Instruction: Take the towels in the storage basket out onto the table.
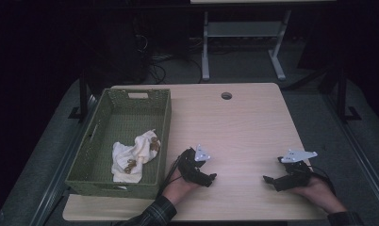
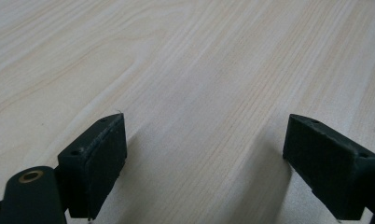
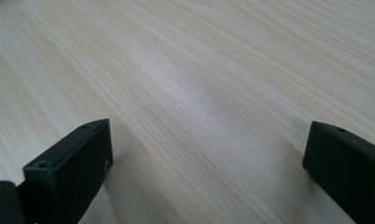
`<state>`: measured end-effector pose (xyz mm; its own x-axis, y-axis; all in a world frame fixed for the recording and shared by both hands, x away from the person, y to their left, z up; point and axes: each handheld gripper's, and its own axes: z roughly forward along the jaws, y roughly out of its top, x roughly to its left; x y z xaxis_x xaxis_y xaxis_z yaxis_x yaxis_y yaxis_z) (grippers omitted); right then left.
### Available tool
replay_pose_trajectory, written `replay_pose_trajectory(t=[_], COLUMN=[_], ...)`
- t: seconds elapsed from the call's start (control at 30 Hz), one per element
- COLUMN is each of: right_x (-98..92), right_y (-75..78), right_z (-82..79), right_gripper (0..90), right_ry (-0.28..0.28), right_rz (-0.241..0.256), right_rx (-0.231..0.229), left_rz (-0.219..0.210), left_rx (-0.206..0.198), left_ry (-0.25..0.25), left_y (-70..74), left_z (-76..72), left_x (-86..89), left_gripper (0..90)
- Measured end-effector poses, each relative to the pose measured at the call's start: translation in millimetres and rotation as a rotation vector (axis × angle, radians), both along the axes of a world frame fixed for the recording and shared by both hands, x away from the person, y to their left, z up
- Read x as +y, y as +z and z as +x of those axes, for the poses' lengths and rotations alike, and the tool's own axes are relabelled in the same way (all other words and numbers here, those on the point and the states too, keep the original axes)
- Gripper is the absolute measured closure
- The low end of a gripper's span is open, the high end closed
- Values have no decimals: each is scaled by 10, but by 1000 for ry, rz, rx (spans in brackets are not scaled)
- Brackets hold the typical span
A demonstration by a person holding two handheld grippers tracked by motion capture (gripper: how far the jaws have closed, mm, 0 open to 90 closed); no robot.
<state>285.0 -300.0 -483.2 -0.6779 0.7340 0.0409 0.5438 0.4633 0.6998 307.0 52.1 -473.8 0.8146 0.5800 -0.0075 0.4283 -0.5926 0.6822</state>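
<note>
The crumpled white cloth [image 1: 133,157], printed with small brownish motifs that are too dim in the high view to identify, lies inside the green woven basket [image 1: 164,123], bunched toward the basket's near right corner and seemingly against its right wall. It is the nearest thing to the left gripper [image 1: 207,178], which rests on the pale wooden table [image 1: 244,122] just right of the basket, outside its wall, jaws pointing away from the basket. In the left gripper view its jaws stand wide apart over bare wood grain with nothing between them. The right gripper [image 1: 269,181] lies well to the right of the basket, and the right gripper view likewise shows jaws spread wide over bare tabletop. If the cloth is to be lifted out, the main risk is probably the basket's tall right wall: a low reach from the left gripper could knock the rim and shove the light basket toward the table's left edge. A pinch on only the top fold could let the rest drag and snag on the weave, tipping the basket. The gripper's trailing cable could also catch the basket's near corner.
</note>
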Motion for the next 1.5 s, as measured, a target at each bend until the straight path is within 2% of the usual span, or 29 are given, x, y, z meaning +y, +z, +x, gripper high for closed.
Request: replay_pose_trajectory(t=[0.1,0.33,0.7,1.13,1.5], right_x=[0,0,0,0,0], right_y=[0,0,0,0,0], right_z=[0,-4,-3,-3,-4], right_gripper=[10,10,9,9,10], right_ry=[0,-2,-2,-2,-2], right_rz=[-1,-1,0,0,0], right_rx=[0,0,0,0,1], left_rz=[12,2,-2,9,-9], left_rx=[4,-8,-6,-12,-20], left_ry=[4,9,23,21,28], left_y=[13,77,152,214,295], left_z=[-7,-26,-37,-31,-37], left_x=[6,18,23,21,20], left_gripper=[128,128,129,129,131])
